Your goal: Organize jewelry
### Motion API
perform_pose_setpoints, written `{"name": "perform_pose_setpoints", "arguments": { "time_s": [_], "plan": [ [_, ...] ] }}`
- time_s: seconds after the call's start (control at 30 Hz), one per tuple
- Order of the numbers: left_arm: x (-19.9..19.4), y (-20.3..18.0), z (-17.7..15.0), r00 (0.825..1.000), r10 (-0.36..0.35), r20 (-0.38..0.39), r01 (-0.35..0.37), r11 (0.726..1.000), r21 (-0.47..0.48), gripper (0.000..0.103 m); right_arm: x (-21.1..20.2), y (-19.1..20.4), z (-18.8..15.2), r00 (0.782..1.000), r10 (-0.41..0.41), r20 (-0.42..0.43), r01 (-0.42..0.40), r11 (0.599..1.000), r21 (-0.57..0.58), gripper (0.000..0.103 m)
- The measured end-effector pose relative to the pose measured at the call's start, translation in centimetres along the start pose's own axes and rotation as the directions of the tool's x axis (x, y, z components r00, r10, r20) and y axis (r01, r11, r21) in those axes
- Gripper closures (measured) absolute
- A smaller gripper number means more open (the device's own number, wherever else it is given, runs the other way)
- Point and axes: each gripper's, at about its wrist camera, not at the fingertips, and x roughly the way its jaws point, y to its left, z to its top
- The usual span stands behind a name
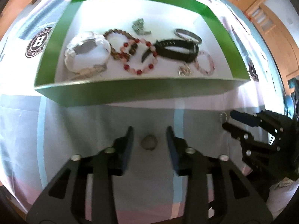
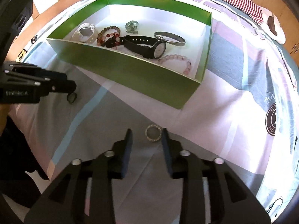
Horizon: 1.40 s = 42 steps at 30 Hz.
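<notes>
I hold two grippers over a patchwork bedspread and both point steeply down at it. My left gripper has its jaws parted with one dark ring lying on the cloth in the gap, touching neither pad. My right gripper is likewise parted around a second, studded ring, which lies near the fingertips and close to the right pad; I cannot tell whether it touches. So two rings lie outside the green box, both on the bedspread just beside its near wall. Inside the box, on the white floor, I count two watches, a white watch toward the left wall and a black watch near the middle, its pale dial facing the near wall. There are three bead bracelets: a brown bead bracelet, a red-and-pink bead bracelet overlapping it, and a pale pink bracelet toward the right wall. One metal bangle lies beside the black watch. A small greenish piece near the far wall is too blurred to name, and so is a small pale metal item by the near wall. From the right wrist view the near wall hides part of the white watch and the bracelets. The far edge of the bedspread is washed out by glare.
</notes>
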Motion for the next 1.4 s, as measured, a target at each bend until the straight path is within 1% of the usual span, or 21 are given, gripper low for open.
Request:
{"name": "perform_pose_setpoints", "arguments": {
  "time_s": [0.1, 0.23, 0.33, 0.53, 0.57, 0.6, 0.63, 0.67, 0.73, 0.8, 0.93, 1.0, 1.03, 1.13, 1.23, 1.33, 1.37, 1.4],
  "plan": [
    [0.4, -0.6, -0.1, 1.000, 0.015, -0.012, -0.015, 1.000, 0.017, 0.061, 0.5, 0.5, -0.2, 1.000, 0.003, -0.020, -0.003, 1.000, -0.026, 0.066],
    [2.1, -2.6, -0.5, 0.997, 0.057, -0.046, -0.054, 0.996, 0.074, 0.061, 1.4, 1.1, -0.7, 0.999, -0.016, -0.044, 0.014, 0.999, -0.049, 0.066],
    [3.6, -2.8, -0.4, 0.995, 0.091, -0.048, -0.085, 0.990, 0.114, 0.061, 1.7, 1.0, -0.7, 0.999, -0.013, -0.051, 0.012, 0.999, -0.038, 0.066],
    [4.2, -3.6, -0.4, 0.994, 0.100, -0.046, -0.093, 0.988, 0.123, 0.061, 2.1, -0.2, -0.8, 1.000, -0.008, -0.025, 0.009, 1.000, 0.015, 0.066],
    [4.2, -3.5, -0.4, 0.994, 0.100, -0.046, -0.094, 0.988, 0.123, 0.061, 2.1, -0.4, -0.6, 1.000, -0.007, -0.021, 0.007, 1.000, 0.021, 0.067],
    [3.9, -3.1, -0.6, 0.994, 0.100, -0.046, -0.093, 0.988, 0.126, 0.061, 2.2, -0.3, -0.6, 1.000, -0.003, -0.019, 0.003, 1.000, 0.020, 0.072],
    [4.0, -3.2, -0.6, 0.994, 0.100, -0.047, -0.093, 0.987, 0.129, 0.063, 2.3, -0.5, -0.5, 1.000, 0.000, -0.017, 0.000, 1.000, 0.013, 0.082],
    [2.8, -2.0, -0.8, 0.994, 0.099, -0.048, -0.092, 0.987, 0.132, 0.065, 2.2, -0.3, -0.5, 1.000, 0.006, -0.016, -0.006, 1.000, 0.007, 0.082],
    [2.6, -2.0, -0.9, 0.994, 0.095, -0.048, -0.088, 0.988, 0.129, 0.071, 1.9, -0.3, -0.1, 0.999, 0.030, -0.017, -0.030, 1.000, -0.002, 0.082],
    [2.2, -1.4, -0.9, 0.996, 0.076, -0.049, -0.070, 0.991, 0.114, 0.073, 1.6, 0.2, -0.2, 0.998, 0.065, -0.012, -0.065, 0.998, -0.021, 0.082],
    [1.5, -0.7, -0.5, 0.998, 0.054, -0.036, -0.051, 0.994, 0.092, 0.071, 1.2, 0.6, -0.3, 0.997, 0.083, -0.005, -0.083, 0.996, -0.039, 0.082],
    [1.3, -0.6, -0.6, 0.998, 0.052, -0.035, -0.049, 0.995, 0.091, 0.068, 1.1, -0.1, -0.1, 0.995, 0.104, -0.002, -0.104, 0.994, -0.014, 0.077],
    [1.3, -0.6, -0.6, 0.998, 0.052, -0.036, -0.049, 0.995, 0.092, 0.065, 0.8, -0.3, 0.0, 0.995, 0.100, 0.000, -0.100, 0.995, -0.008, 0.072],
    [1.5, -0.8, -0.8, 0.997, 0.064, -0.045, -0.059, 0.993, 0.106, 0.061, 1.0, -0.5, -0.1, 0.997, 0.081, -0.006, -0.081, 0.997, -0.003, 0.071],
    [2.2, -0.9, -1.0, 0.994, 0.090, -0.063, -0.082, 0.989, 0.120, 0.061, 1.4, -0.3, -0.4, 0.998, 0.059, -0.021, -0.060, 0.998, -0.018, 0.071],
    [2.6, -1.2, -1.1, 0.991, 0.117, -0.063, -0.108, 0.985, 0.138, 0.061, 1.5, 0.1, -0.5, 0.999, 0.034, -0.011, -0.035, 0.999, -0.038, 0.071],
    [2.7, -1.3, -1.1, 0.990, 0.126, -0.061, -0.116, 0.983, 0.143, 0.061, 1.6, 0.2, -0.5, 1.000, 0.029, -0.011, -0.029, 0.999, -0.042, 0.072],
    [2.7, -1.4, -1.1, 0.989, 0.133, -0.058, -0.124, 0.981, 0.147, 0.064, 1.6, 0.3, -0.5, 1.000, 0.026, -0.011, -0.026, 0.998, -0.049, 0.075]
  ]
}}
